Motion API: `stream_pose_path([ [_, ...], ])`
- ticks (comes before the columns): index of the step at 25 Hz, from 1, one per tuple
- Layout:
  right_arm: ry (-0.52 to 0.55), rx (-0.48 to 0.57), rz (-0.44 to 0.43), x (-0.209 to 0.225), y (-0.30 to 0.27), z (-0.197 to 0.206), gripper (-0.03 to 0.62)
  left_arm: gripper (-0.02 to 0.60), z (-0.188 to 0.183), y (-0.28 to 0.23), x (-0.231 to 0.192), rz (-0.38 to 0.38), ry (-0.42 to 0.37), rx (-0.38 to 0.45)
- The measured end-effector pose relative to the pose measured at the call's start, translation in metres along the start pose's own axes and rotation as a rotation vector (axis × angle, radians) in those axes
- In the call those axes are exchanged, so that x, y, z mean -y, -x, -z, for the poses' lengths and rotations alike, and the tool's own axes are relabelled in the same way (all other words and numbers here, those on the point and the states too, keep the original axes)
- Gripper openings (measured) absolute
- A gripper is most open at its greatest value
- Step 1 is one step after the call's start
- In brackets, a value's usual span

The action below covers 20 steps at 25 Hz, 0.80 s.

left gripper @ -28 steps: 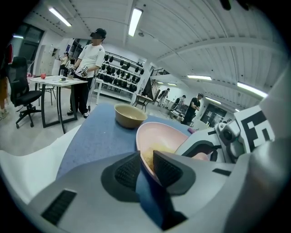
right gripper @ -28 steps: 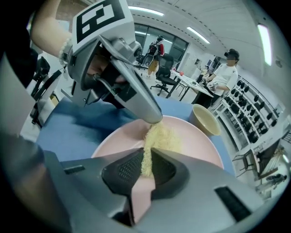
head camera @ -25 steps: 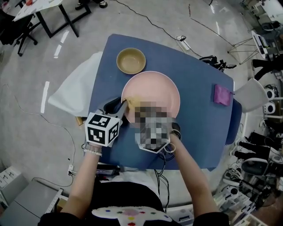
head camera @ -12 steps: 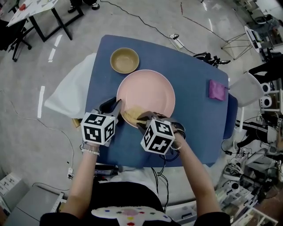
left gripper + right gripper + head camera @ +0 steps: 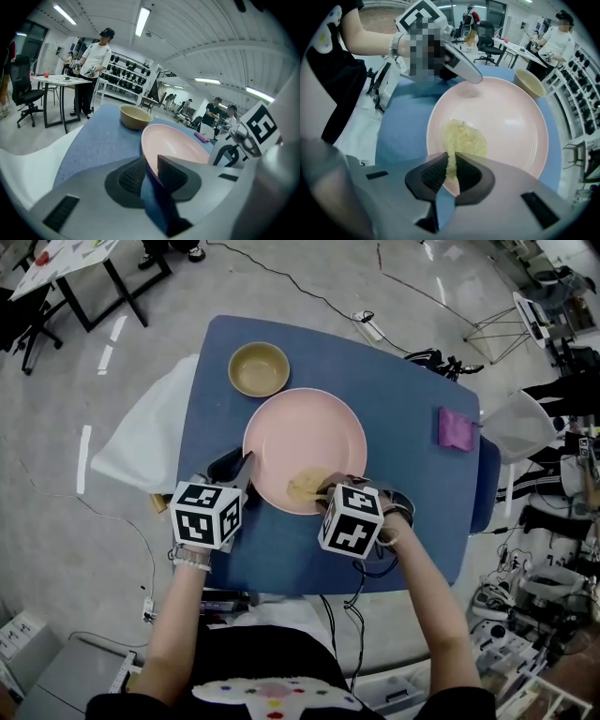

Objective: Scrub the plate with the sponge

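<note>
A large pink plate (image 5: pixel 305 442) lies on the blue table. My left gripper (image 5: pixel 246 465) is shut on the plate's near-left rim (image 5: pixel 146 159). A thin yellow sponge (image 5: pixel 306 487) lies flat on the plate's near part, and my right gripper (image 5: pixel 327 491) is shut on its near edge. In the right gripper view the sponge (image 5: pixel 465 139) spreads out on the plate (image 5: pixel 511 122) ahead of the jaws, with its edge pinched between the pads.
A tan bowl (image 5: pixel 259 368) stands behind the plate at the table's far left. A purple cloth (image 5: pixel 456 427) lies near the right edge. A white sheet (image 5: pixel 145 437) hangs off the table's left side. Cables cross the floor beyond the table (image 5: pixel 412 399).
My right gripper has slid the sponge rightward along the plate's near part. The left gripper has stayed on the rim.
</note>
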State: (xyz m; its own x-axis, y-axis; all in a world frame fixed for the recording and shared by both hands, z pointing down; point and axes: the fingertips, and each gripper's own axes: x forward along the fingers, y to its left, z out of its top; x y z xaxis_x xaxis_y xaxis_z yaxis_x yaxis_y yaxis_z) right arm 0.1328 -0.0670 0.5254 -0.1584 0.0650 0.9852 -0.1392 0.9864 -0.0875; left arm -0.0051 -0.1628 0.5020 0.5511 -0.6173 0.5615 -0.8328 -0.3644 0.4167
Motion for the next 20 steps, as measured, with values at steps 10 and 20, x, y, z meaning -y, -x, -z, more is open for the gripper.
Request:
stream_pose_path([
  [10,-0.04,-0.115,0.139,0.039,0.006,0.033,0.038,0.089,0.0,-0.001,0.001,-0.002,-0.01,-0.004],
  [20,-0.134,-0.099,0.332,0.093,0.006,0.039,0.037,0.089,0.001,-0.001,0.001,-0.007,-0.012,-0.004],
])
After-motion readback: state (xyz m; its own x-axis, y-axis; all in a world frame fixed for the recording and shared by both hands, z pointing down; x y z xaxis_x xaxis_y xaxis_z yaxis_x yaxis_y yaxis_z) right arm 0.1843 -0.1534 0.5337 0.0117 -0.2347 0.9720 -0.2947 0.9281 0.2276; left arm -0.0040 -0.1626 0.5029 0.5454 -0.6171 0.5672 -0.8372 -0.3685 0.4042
